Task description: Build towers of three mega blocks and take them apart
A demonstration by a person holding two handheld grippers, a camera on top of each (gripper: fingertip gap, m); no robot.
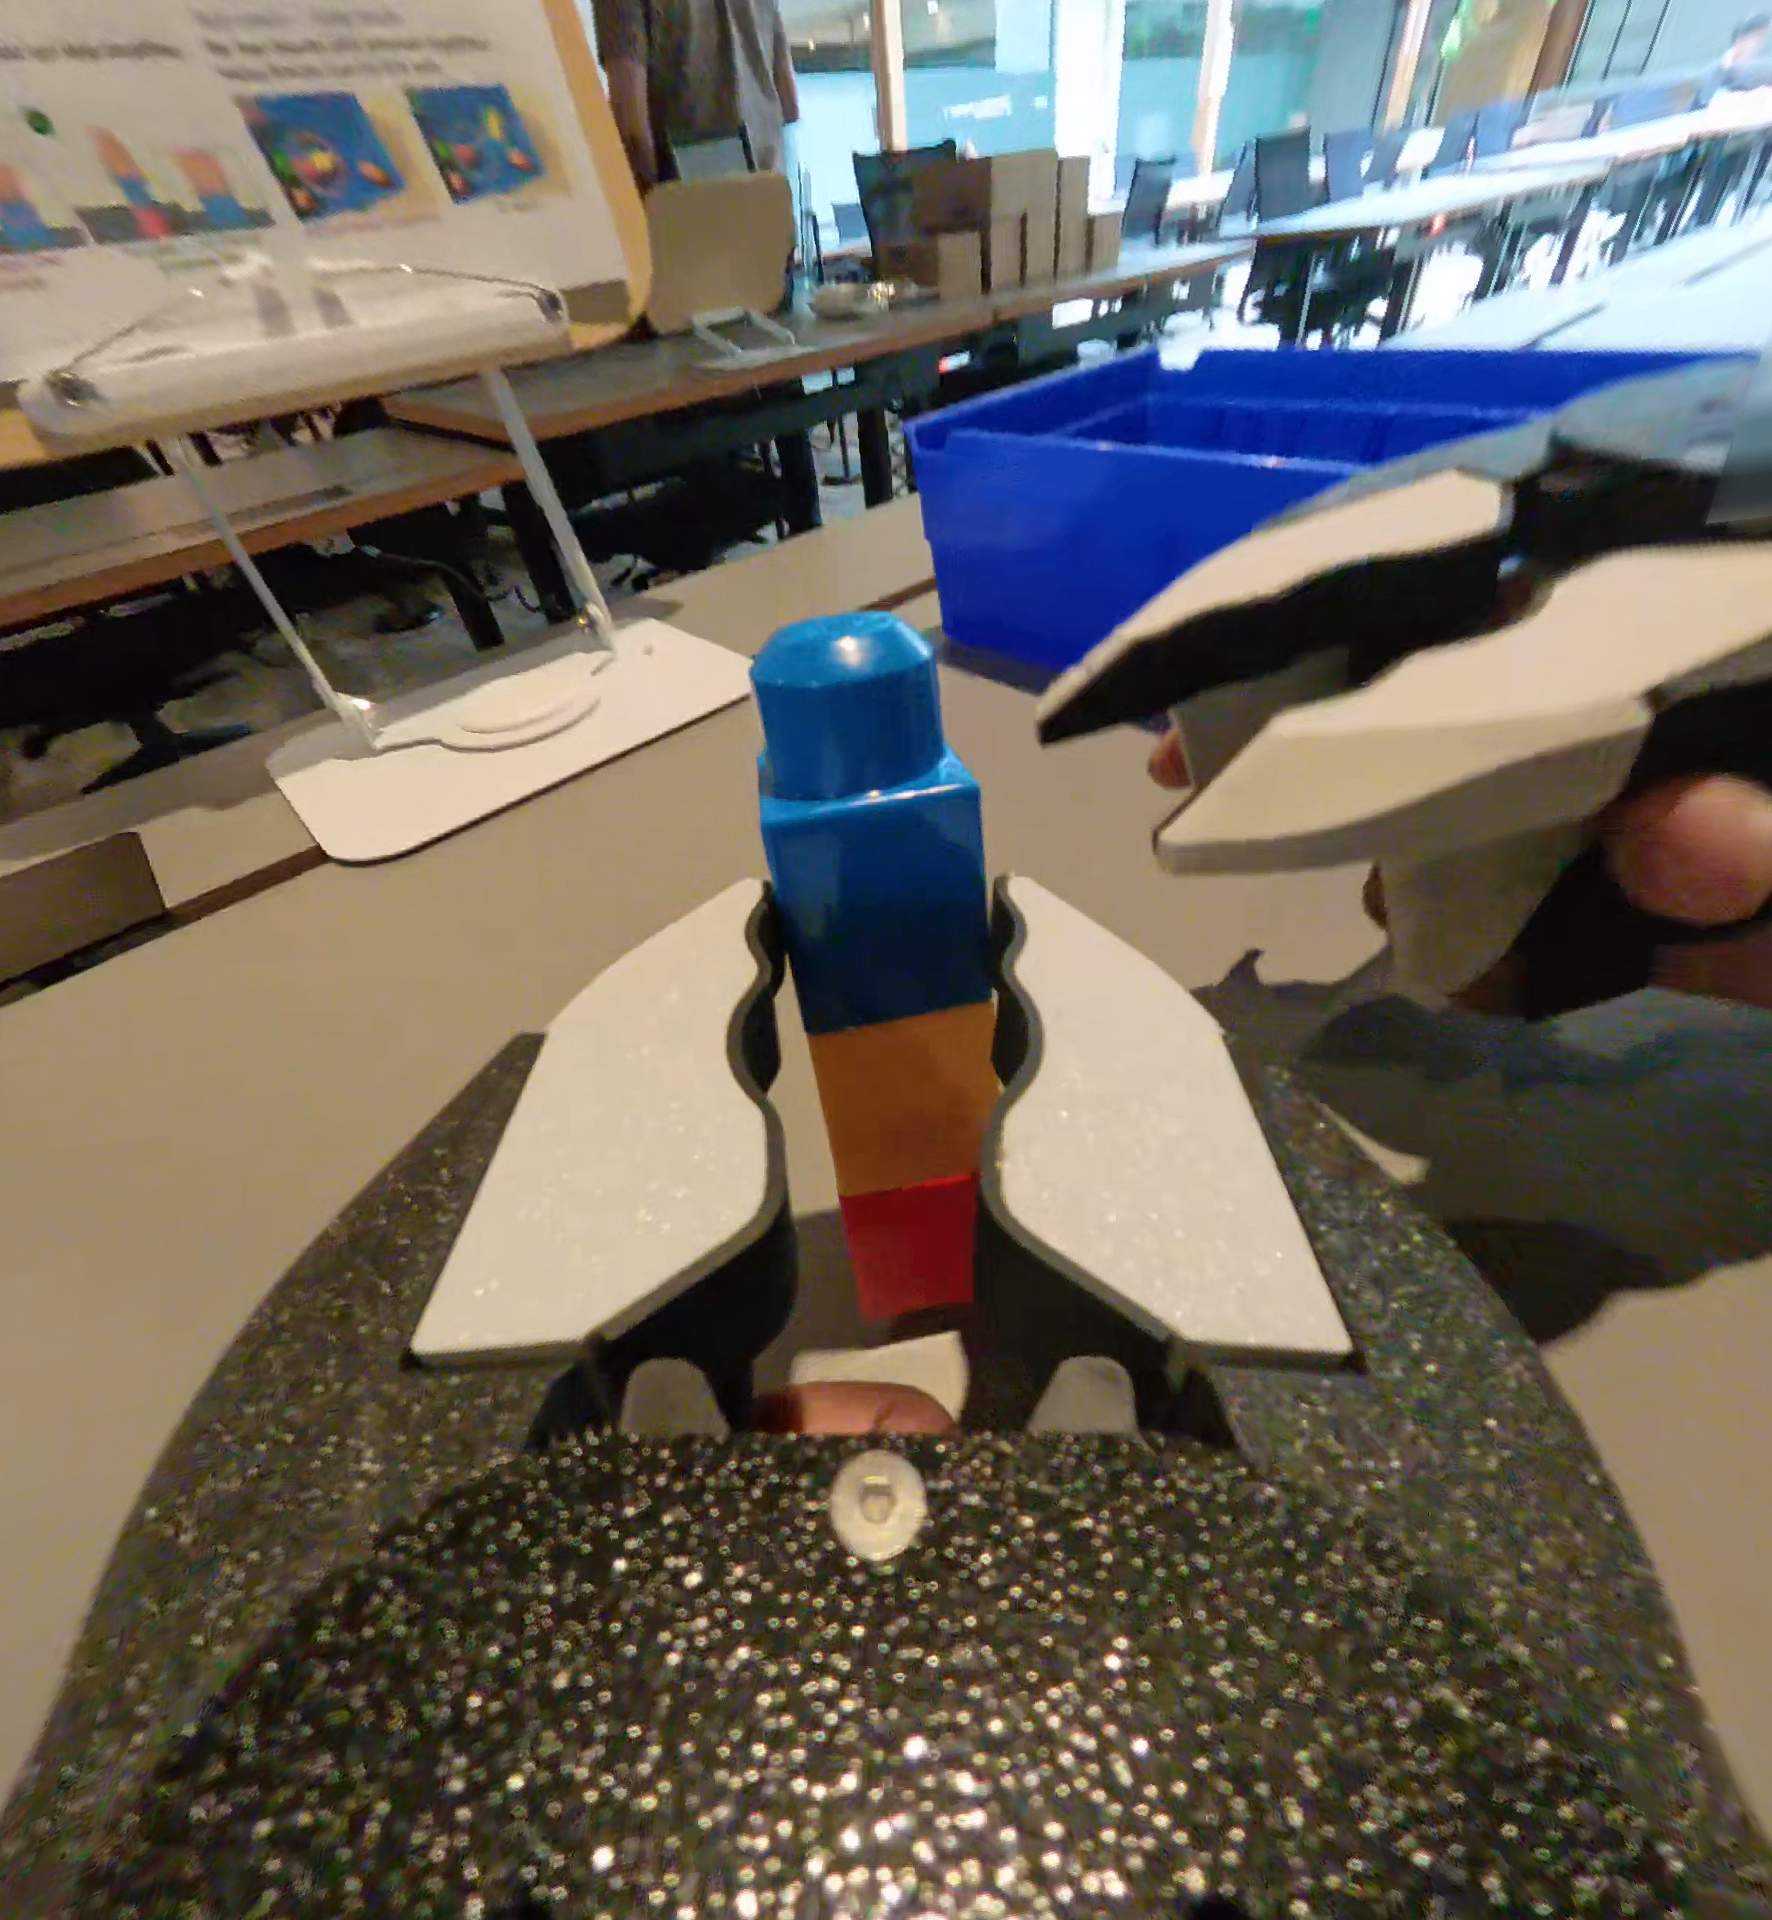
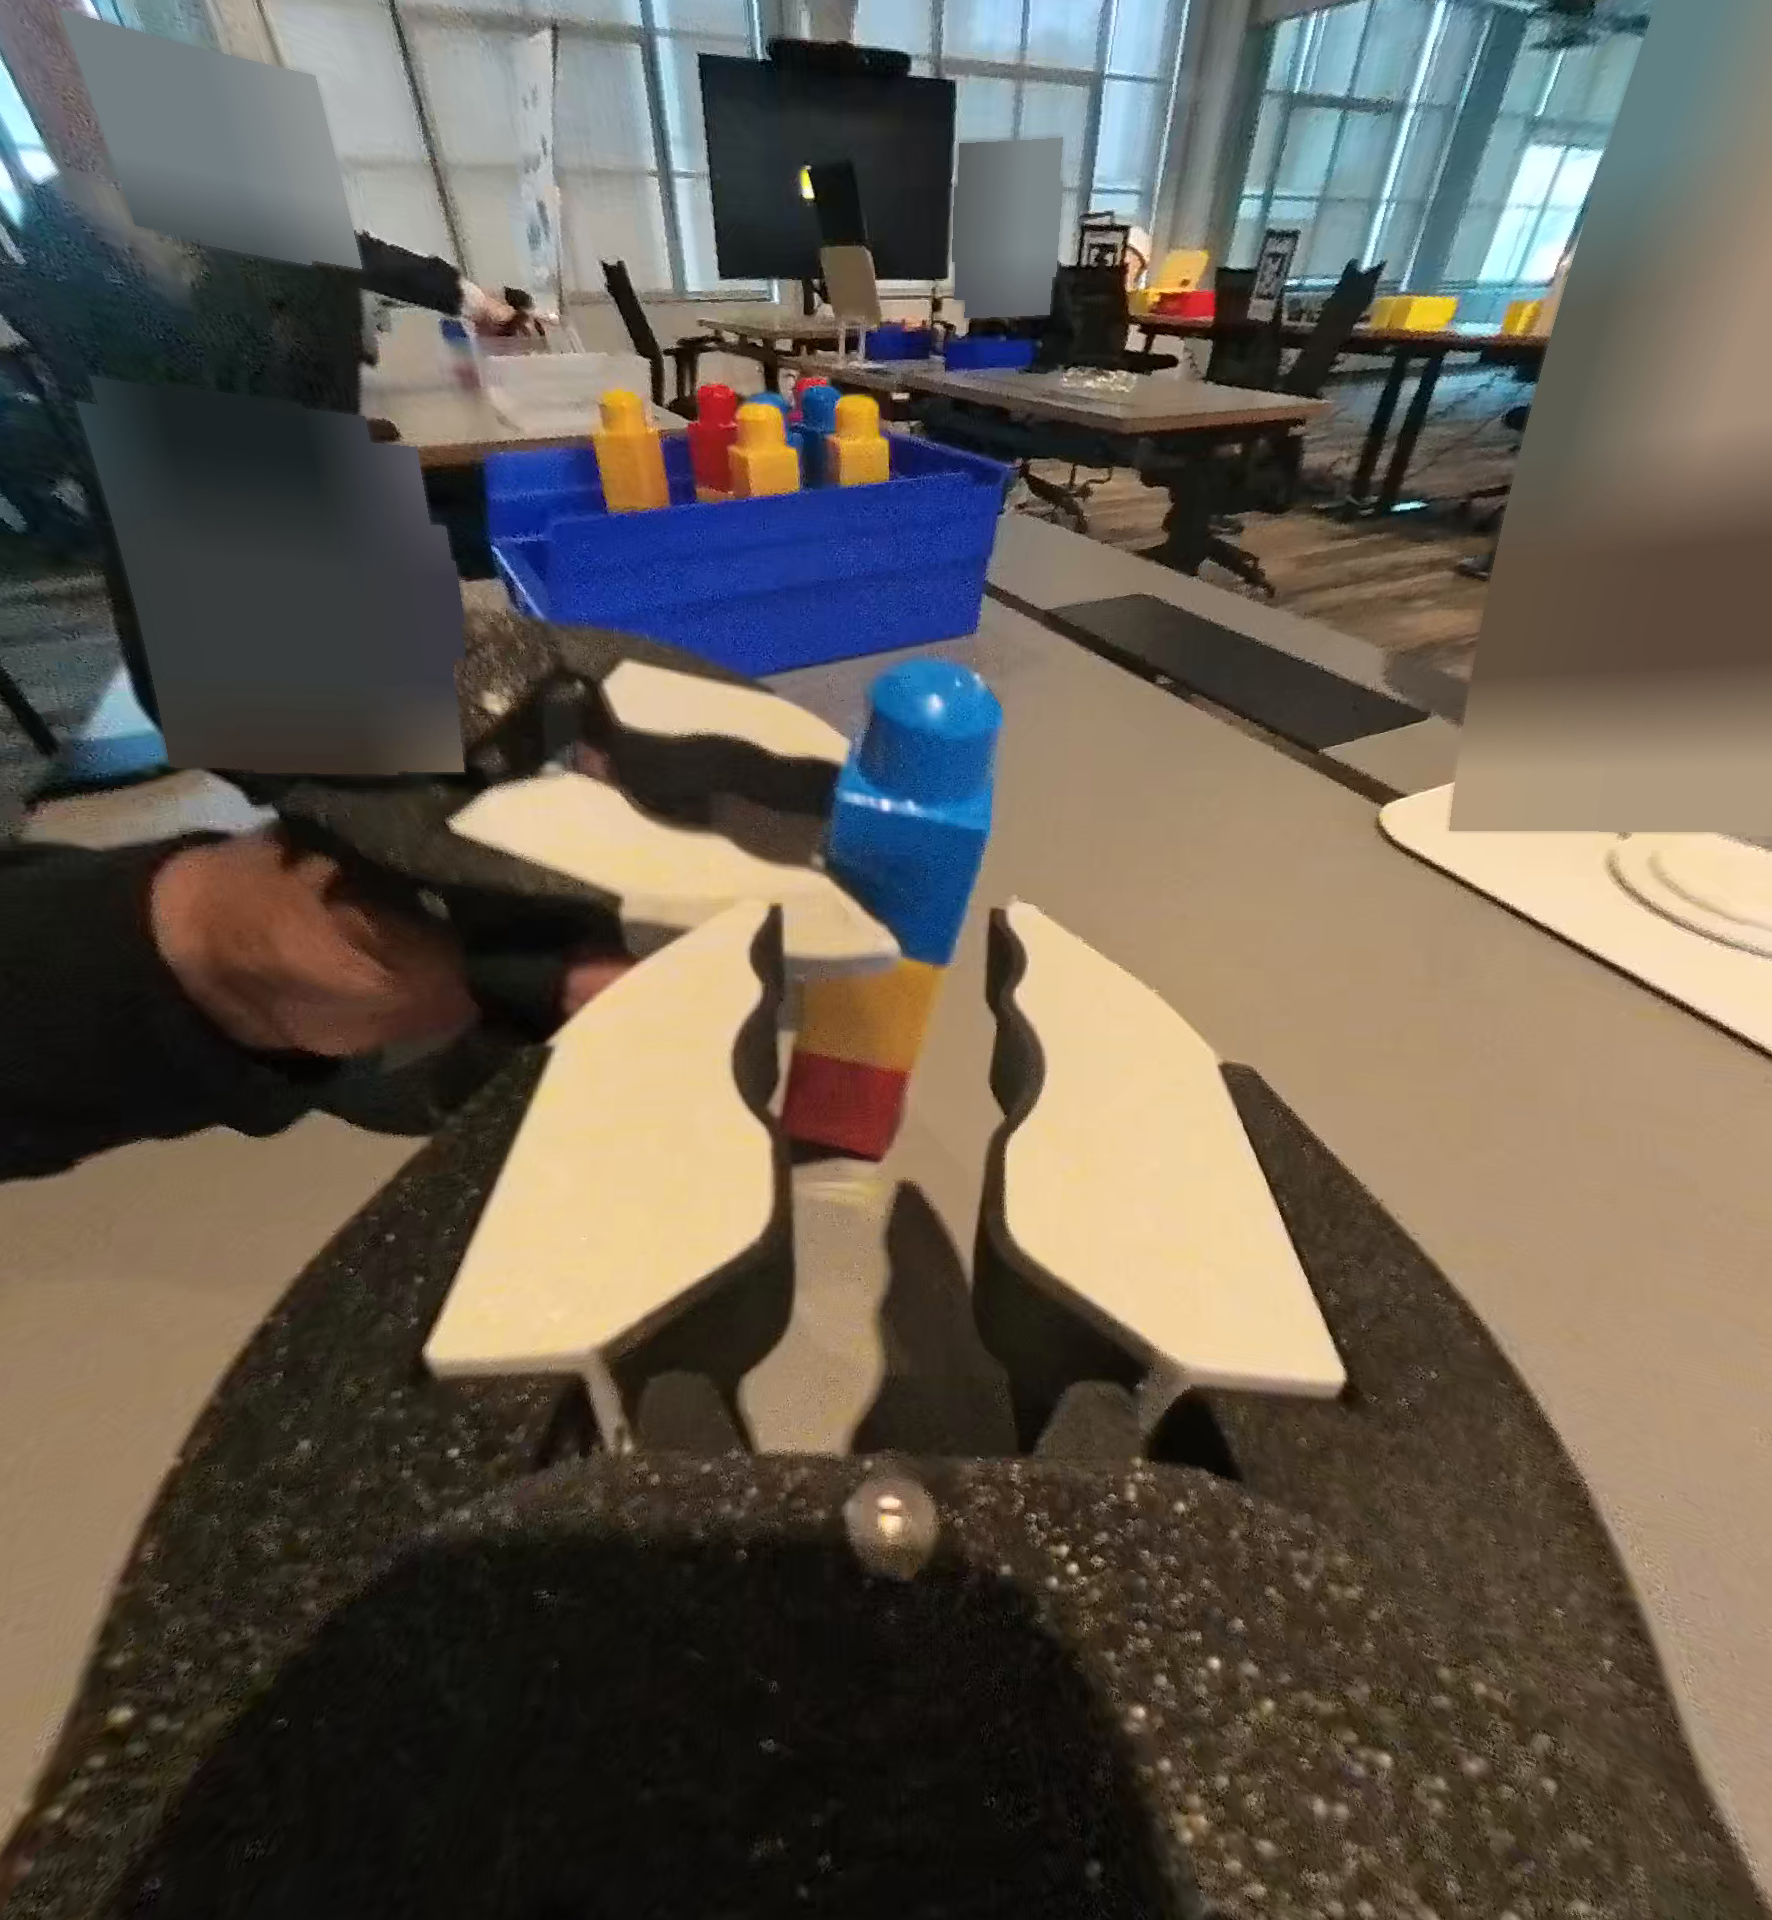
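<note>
Between the white, wavy-edged fingers of the left tool [image 1: 887, 997], a tower of three glossy plastic blocks on the matte grey worktop [image 1: 238, 1122]: blue block [image 1: 866, 831] with round stud on top, orange-yellow block [image 1: 903, 1096] in the middle, red block [image 1: 911, 1242] below. Clamped at the blue block. Right tool [image 2: 887, 997] parted, around the tower, not touching. Behind, blue ribbed bin [image 2: 757, 582] with more blocks.

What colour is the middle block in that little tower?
Yellow. The middle block shows best in the right wrist view, between the blue block on top and the red block below.
</note>
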